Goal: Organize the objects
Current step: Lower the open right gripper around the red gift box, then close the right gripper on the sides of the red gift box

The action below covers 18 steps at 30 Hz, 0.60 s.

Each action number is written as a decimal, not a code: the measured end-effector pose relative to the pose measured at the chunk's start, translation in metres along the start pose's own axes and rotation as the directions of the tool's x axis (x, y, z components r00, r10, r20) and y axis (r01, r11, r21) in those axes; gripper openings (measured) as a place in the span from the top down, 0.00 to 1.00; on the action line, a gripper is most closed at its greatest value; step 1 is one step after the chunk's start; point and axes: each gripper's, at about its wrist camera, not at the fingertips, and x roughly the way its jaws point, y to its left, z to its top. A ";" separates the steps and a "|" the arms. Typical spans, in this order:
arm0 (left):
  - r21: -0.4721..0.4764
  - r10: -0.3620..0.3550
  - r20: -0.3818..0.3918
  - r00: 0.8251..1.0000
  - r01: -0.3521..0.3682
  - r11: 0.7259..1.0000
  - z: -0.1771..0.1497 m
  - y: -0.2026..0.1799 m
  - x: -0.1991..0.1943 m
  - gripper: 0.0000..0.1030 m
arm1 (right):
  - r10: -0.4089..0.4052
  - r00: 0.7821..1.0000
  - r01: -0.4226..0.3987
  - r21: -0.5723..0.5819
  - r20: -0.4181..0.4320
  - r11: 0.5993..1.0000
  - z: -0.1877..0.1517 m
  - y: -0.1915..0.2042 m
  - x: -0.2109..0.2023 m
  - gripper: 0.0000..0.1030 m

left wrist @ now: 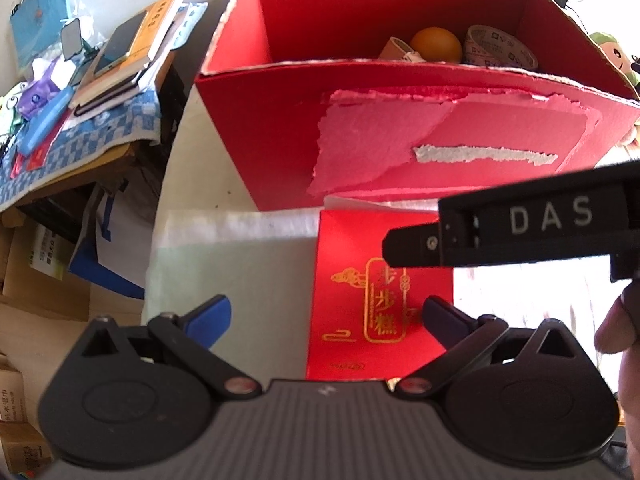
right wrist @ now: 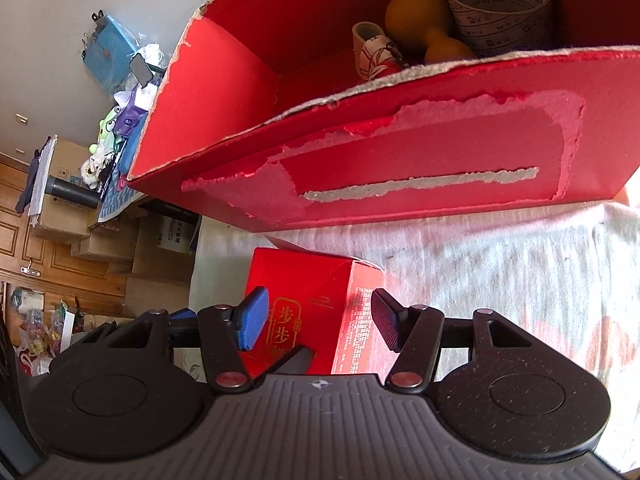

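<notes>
Right under my two hand-held grippers sits a small red box (right wrist: pixel 304 312) with gold lettering, lying on the white cloth (right wrist: pixel 500 264) that covers the tabletop. My right hand-held gripper (right wrist: pixel 316 326) has its jaws spread wide on either side of that box: the blue pad (right wrist: pixel 252 320) is at its printed face and the dark pad (right wrist: pixel 386 326) is by the side with small print, but I can't see either one actually pressing on it. My left hand-held gripper (left wrist: pixel 324 318) is wide too, hovering over the same small red box (left wrist: pixel 376 300), nothing pinched. Just behind it stands the big red carton (left wrist: pixel 400 136), open on top, with its front skin torn off in patches. Inside, toward the far right corner, there's an orange gourd-shaped thing (right wrist: pixel 420 24), a roll of printed tape (right wrist: pixel 500 4) and a smaller roll (right wrist: pixel 372 48). Off to the left there's a messy pile of books (left wrist: pixel 132 48) on a checkered cloth.
</notes>
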 end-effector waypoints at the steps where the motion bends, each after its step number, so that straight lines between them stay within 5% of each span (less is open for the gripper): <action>1: -0.001 -0.003 -0.001 1.000 0.003 1.000 -0.001 0.001 0.000 0.01 | 0.002 1.000 -0.002 -0.002 -0.002 1.000 0.000 0.000 0.001 0.42; 9: -0.056 -0.087 -0.023 0.996 0.085 0.995 -0.006 0.011 0.004 0.00 | 0.008 1.000 -0.008 -0.004 -0.023 1.000 -0.001 0.004 0.005 0.42; 18: -0.031 -0.104 -0.016 0.994 0.104 0.994 -0.009 0.001 0.004 0.00 | 0.005 1.000 -0.005 0.006 -0.030 1.000 -0.003 0.003 0.005 0.42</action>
